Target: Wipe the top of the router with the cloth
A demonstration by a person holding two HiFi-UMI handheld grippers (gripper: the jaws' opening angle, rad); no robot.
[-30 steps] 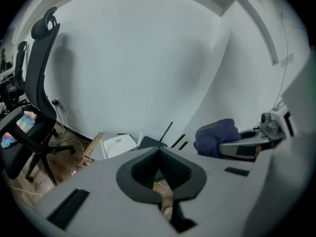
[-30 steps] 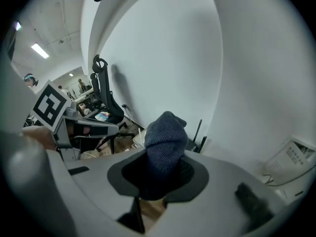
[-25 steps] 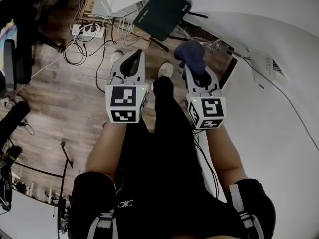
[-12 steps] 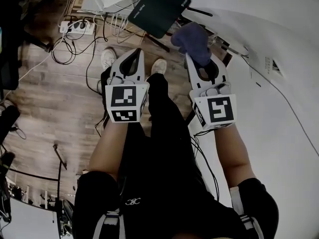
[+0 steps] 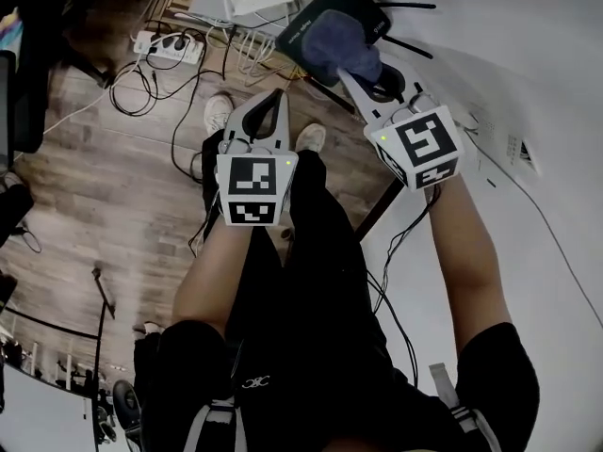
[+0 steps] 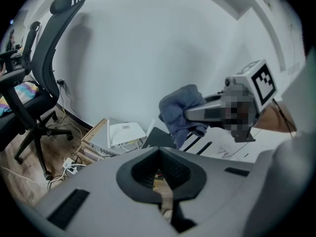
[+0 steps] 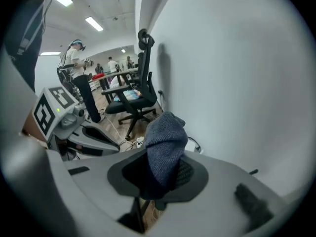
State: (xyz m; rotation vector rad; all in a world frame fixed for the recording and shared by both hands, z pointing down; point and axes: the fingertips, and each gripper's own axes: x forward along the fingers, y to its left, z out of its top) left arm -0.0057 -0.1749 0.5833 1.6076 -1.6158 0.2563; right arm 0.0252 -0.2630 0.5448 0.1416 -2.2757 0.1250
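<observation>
Cloth (image 5: 339,43), blue and bunched, is pinched in the right gripper (image 5: 366,72), over the black router (image 5: 294,38). Left gripper (image 5: 277,100) hangs apart, jaws pressed together on nothing. Best to lower the cloth flat and sweep evenly, clear of the antennas (image 5: 407,6).

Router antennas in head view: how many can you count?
2 antennas, both sticking out of the router toward the right of the head view: one higher, one lower. The cloth covers part of the router, so more may be hidden.
</observation>
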